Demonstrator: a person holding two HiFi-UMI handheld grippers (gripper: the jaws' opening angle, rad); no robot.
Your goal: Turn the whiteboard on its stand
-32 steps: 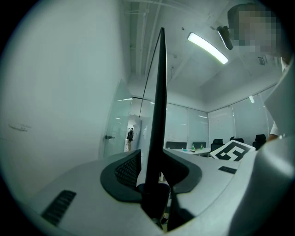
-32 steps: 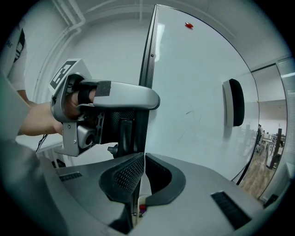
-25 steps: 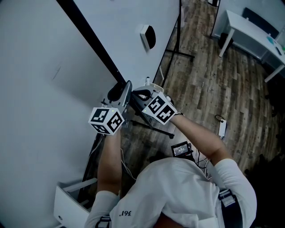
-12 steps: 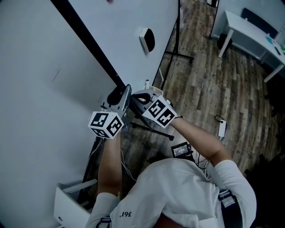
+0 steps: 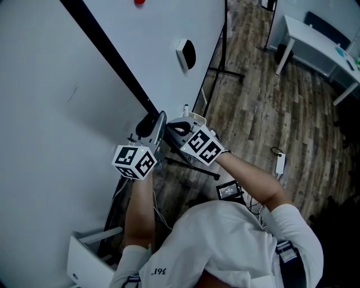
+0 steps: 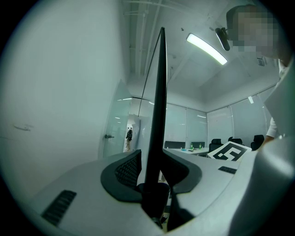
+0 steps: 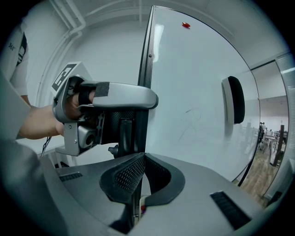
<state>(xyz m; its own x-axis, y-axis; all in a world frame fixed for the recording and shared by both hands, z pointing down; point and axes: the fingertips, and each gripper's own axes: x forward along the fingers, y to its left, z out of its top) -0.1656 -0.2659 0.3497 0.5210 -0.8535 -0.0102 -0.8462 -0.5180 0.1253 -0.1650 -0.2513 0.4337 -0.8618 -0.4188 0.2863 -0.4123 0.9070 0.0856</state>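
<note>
The whiteboard [image 5: 67, 67] fills the left of the head view, its black frame edge [image 5: 112, 56] running diagonally down to both grippers. My left gripper [image 5: 156, 122] and right gripper [image 5: 175, 127] sit side by side, each shut on that edge from opposite faces. In the left gripper view the black frame edge [image 6: 159, 115] rises straight up from between the pads of my left gripper [image 6: 156, 177]. In the right gripper view my right gripper [image 7: 139, 168] pinches the frame edge [image 7: 146, 64], with the left gripper's body [image 7: 108, 108] clamped just above it.
A black-and-white eraser [image 5: 187, 50] and a red magnet [image 5: 139, 2] stick to the board face. The stand's black legs [image 5: 225, 64] rest on the wood floor. A white table [image 5: 315, 36] stands at the far right. A small device [image 5: 229, 189] lies by the person's feet.
Both grippers, still clamped on the frame edge, have shifted slightly down. The board has slid in the view, and the red magnet has come into sight at the top.
</note>
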